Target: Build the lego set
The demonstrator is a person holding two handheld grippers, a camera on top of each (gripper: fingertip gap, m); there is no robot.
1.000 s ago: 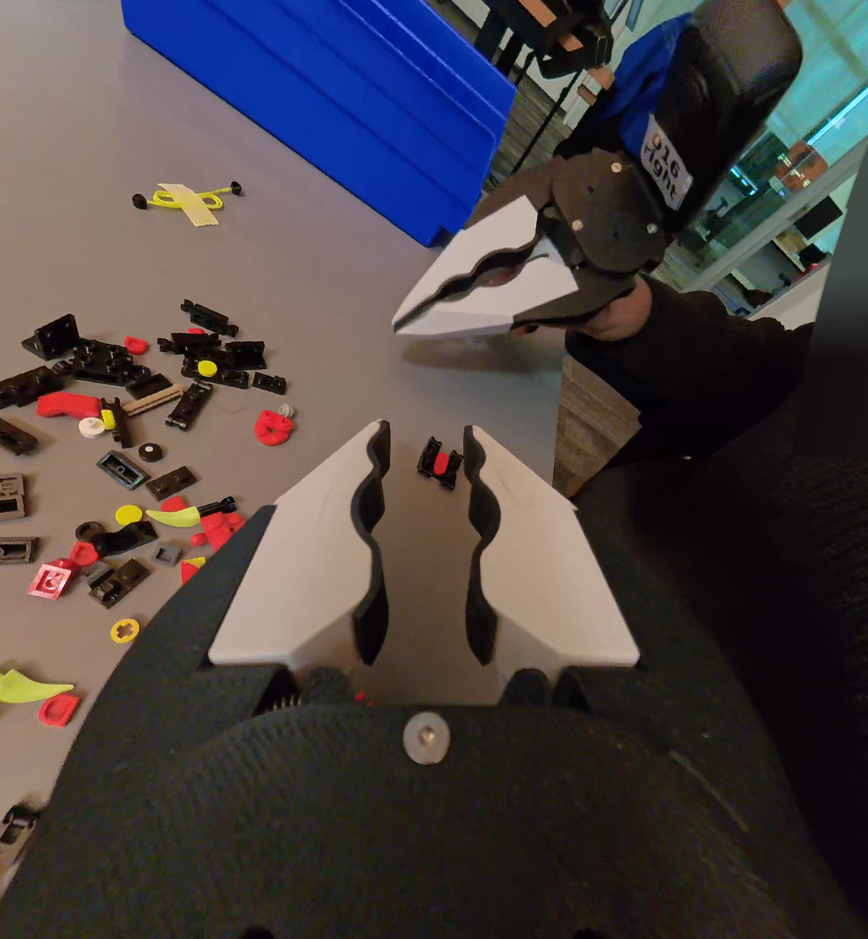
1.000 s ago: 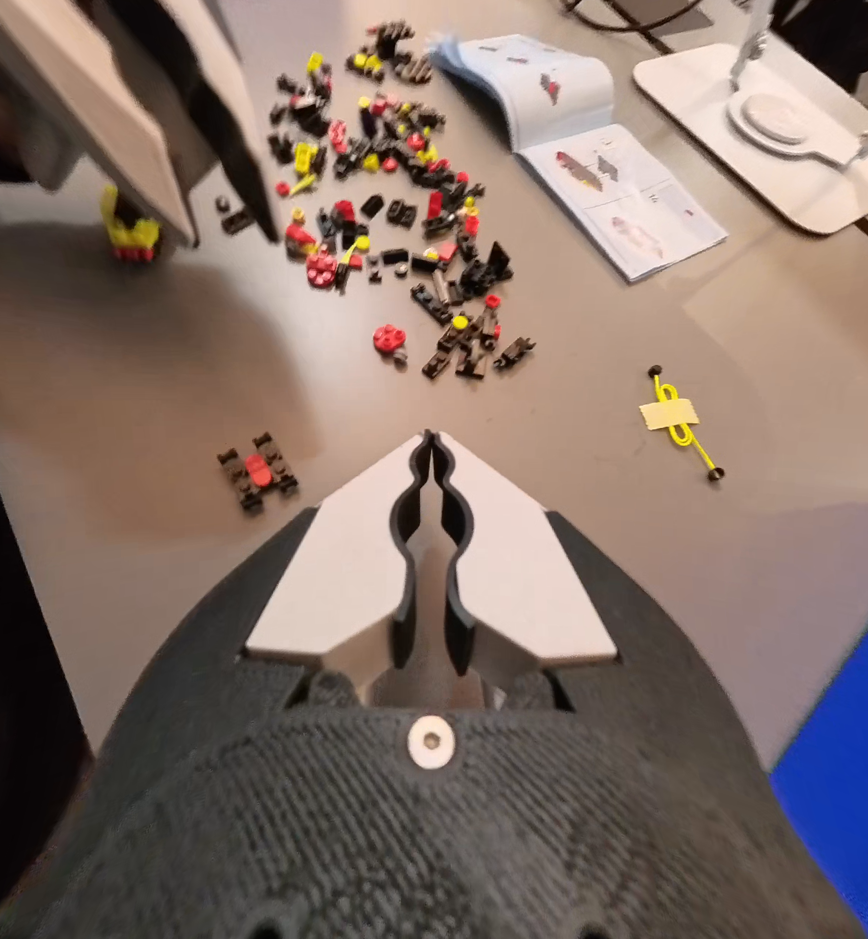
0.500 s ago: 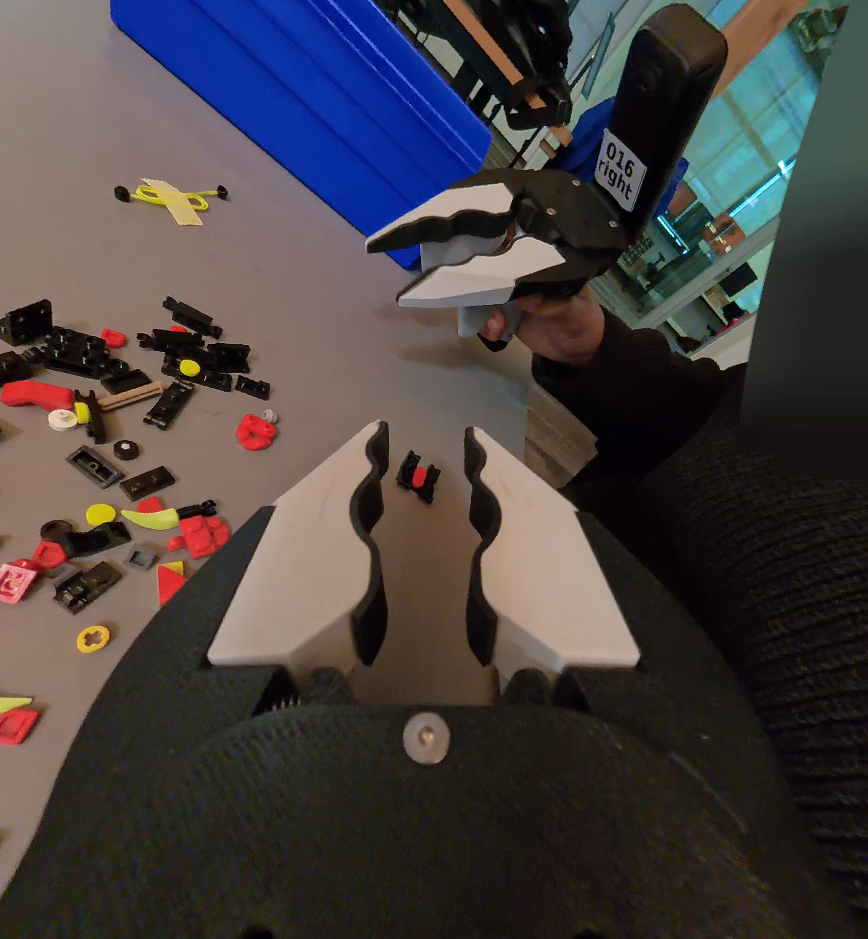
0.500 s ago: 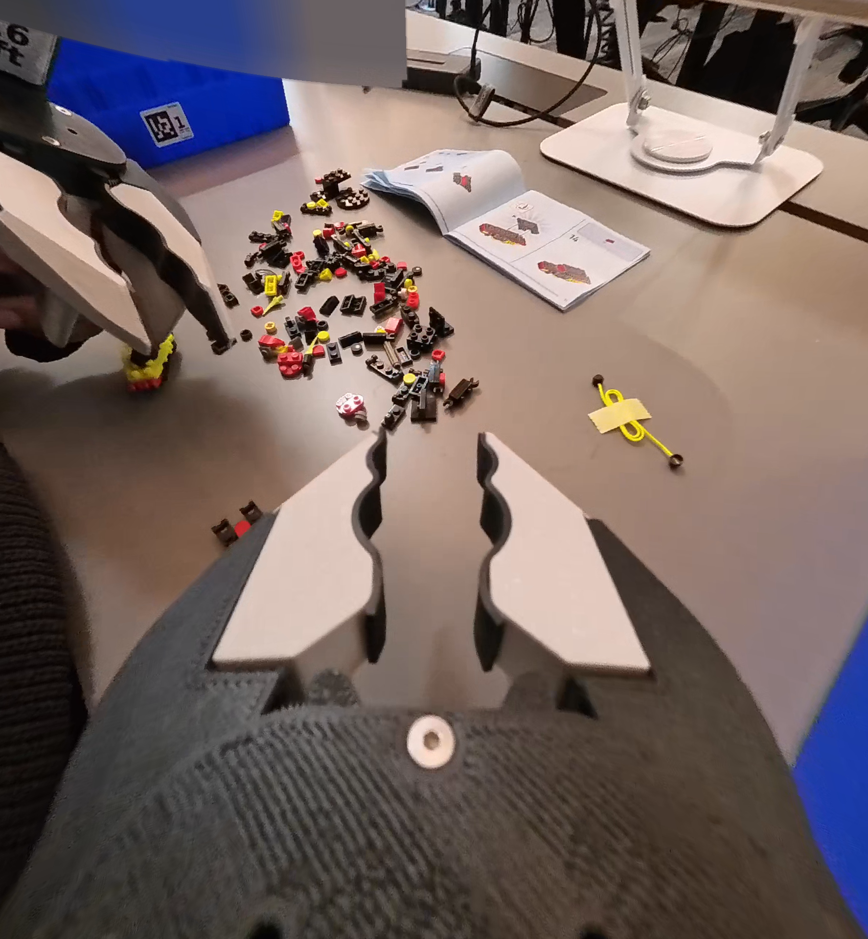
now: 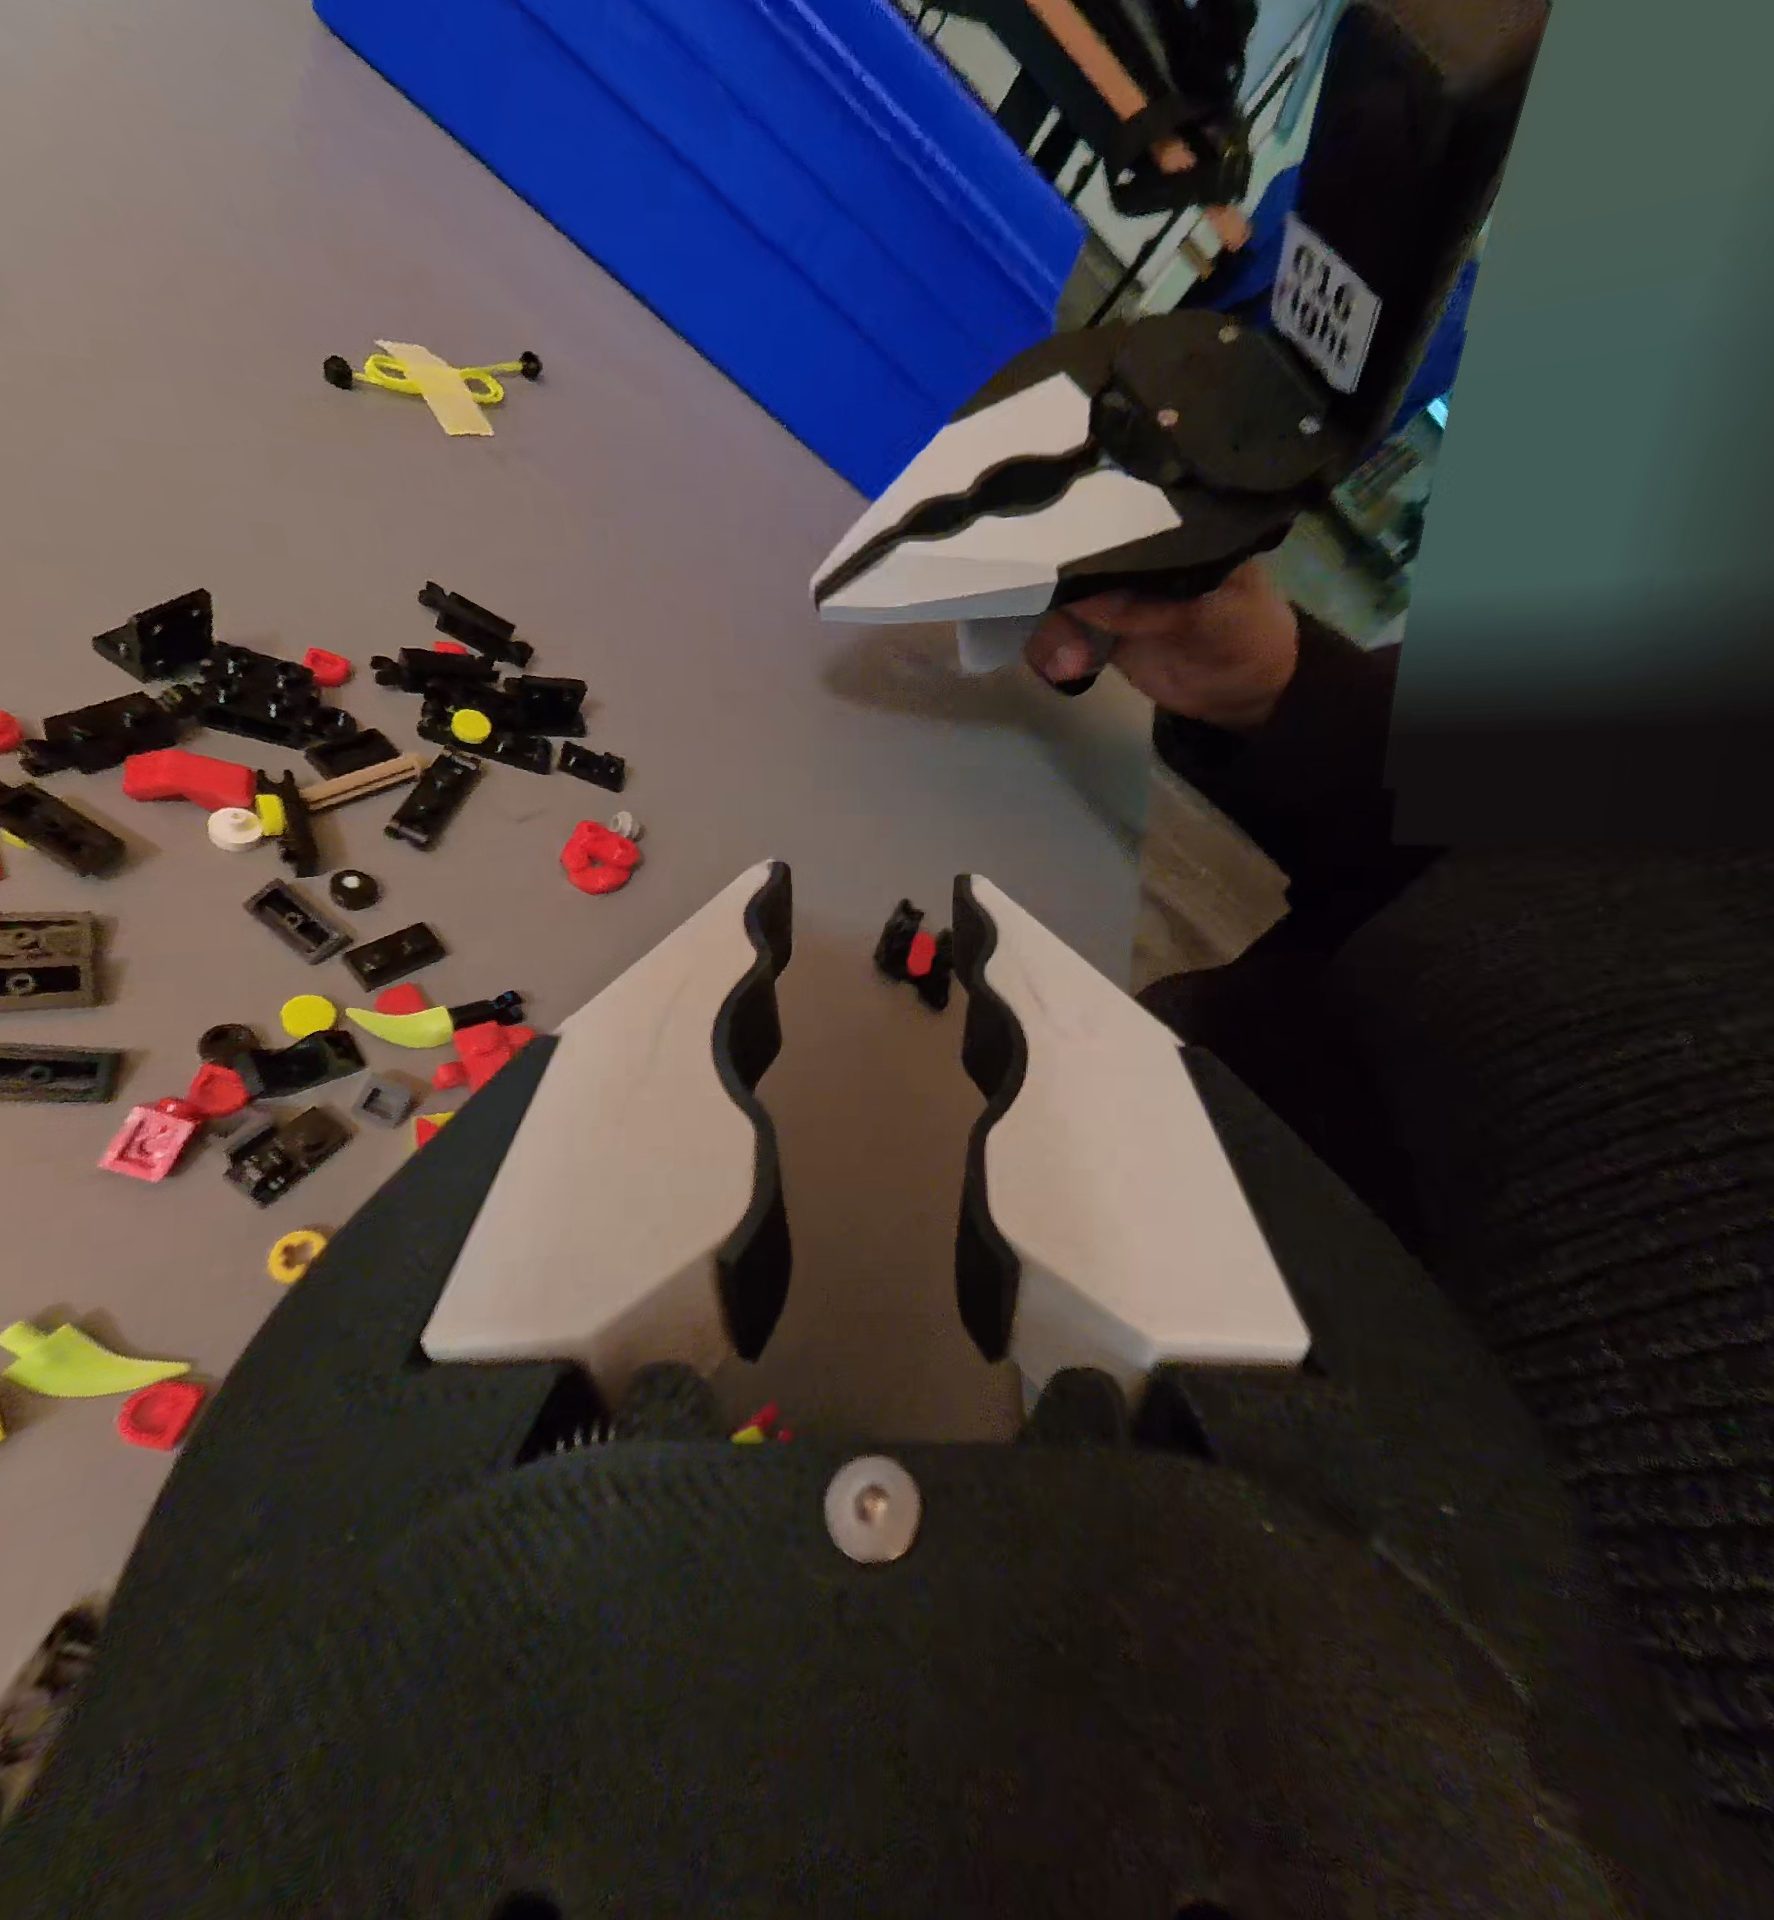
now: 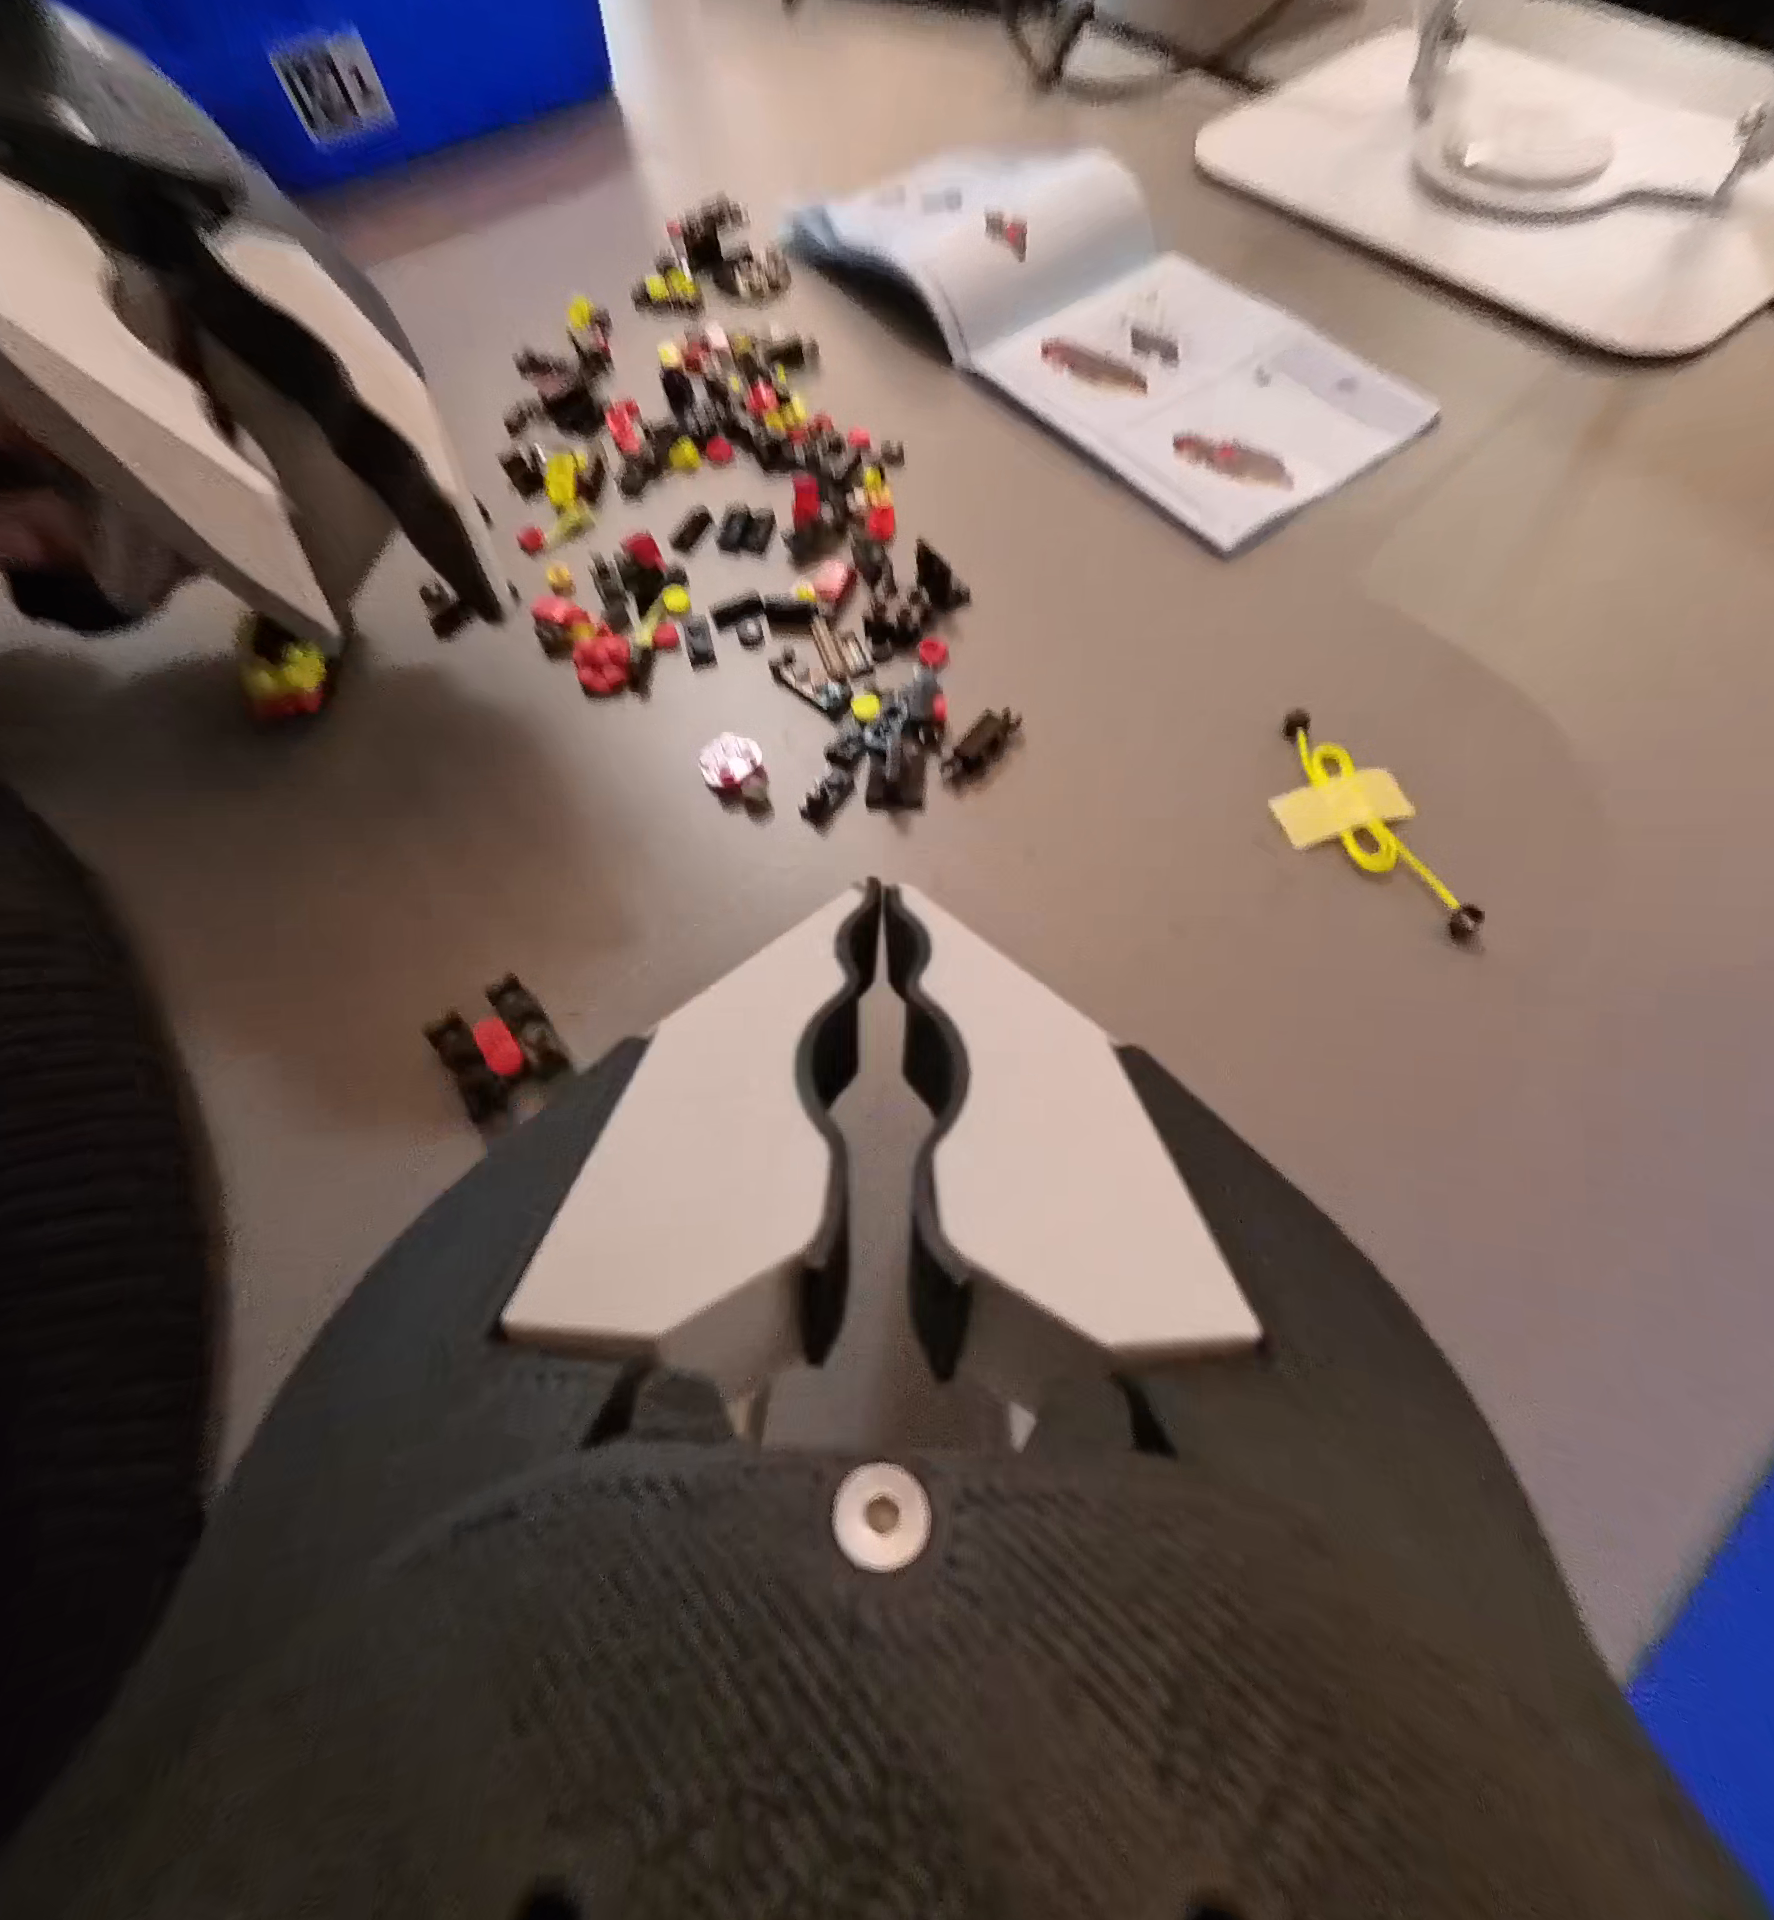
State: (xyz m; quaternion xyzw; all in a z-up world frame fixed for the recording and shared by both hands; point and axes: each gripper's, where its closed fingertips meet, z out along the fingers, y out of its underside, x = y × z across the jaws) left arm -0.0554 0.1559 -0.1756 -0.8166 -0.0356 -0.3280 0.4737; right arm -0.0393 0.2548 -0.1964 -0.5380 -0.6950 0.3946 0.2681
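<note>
My left gripper point(image 5: 872, 881) is open, with nothing between its pads. A small black assembly with a red stud point(image 5: 914, 951) lies on the grey table point(image 5: 654, 582) just beyond the tips, close to the right finger point(image 5: 976, 935). My right gripper point(image 6: 878, 888) is shut and holds nothing; it also shows in the left wrist view point(image 5: 831, 592), hovering above the table. In the right wrist view the black-and-red assembly point(image 6: 493, 1044) lies to the left of my fingers. The left gripper point(image 6: 405, 623) hangs over a yellow-and-red piece point(image 6: 285, 665) on the table.
Several loose black, red and yellow bricks point(image 5: 291, 748) point(image 6: 737, 540) are scattered on the table. A yellow cord with tape point(image 5: 436, 379) point(image 6: 1350, 821), an open instruction booklet point(image 6: 1174, 395), a white stand base point(image 6: 1537, 208) and a blue bin point(image 5: 758, 208) lie beyond. The table edge point(image 5: 1143, 831) is close on the right.
My right gripper opened half a second ago and has come together again on air. It has tilted back down over the table. The left gripper stays open and has barely moved.
</note>
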